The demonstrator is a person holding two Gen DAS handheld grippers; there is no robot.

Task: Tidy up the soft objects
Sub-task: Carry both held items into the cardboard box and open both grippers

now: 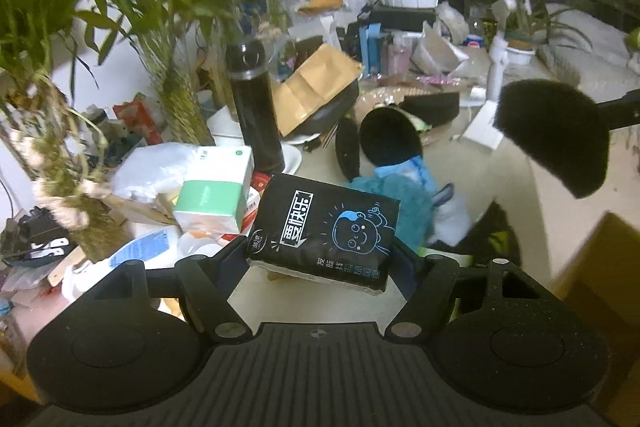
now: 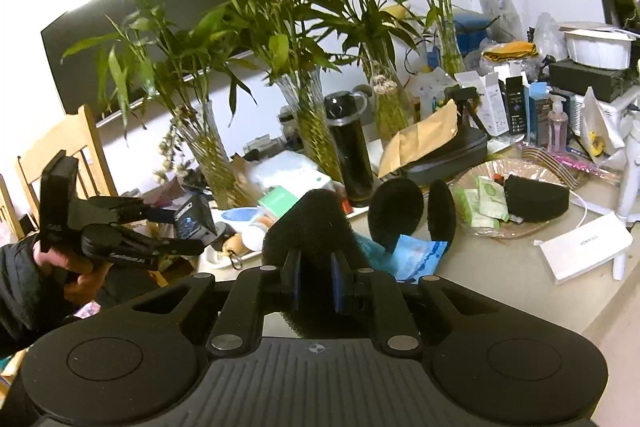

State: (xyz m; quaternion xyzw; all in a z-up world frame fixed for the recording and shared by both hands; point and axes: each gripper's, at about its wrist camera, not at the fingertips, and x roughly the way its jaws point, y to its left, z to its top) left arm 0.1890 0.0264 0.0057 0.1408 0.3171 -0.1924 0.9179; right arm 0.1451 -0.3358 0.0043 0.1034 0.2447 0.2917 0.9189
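L gripper [image 1: 320, 259] fingers gripping black tissue pack [image 1: 326, 227] w/ wide spread, above desk [image 1: 516, 187]; R gripper [image 2: 314, 283] fingers pinching black foam piece [image 2: 308, 223], nearly closed.

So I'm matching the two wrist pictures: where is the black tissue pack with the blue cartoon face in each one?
Left wrist view: the black tissue pack sits low in the centre, clamped between the left gripper's fingers.
Right wrist view: the same pack is small at the left edge, mid-height, in the left gripper held by a hand.
Shared landmark: the tall black flask standing before the plant vases.
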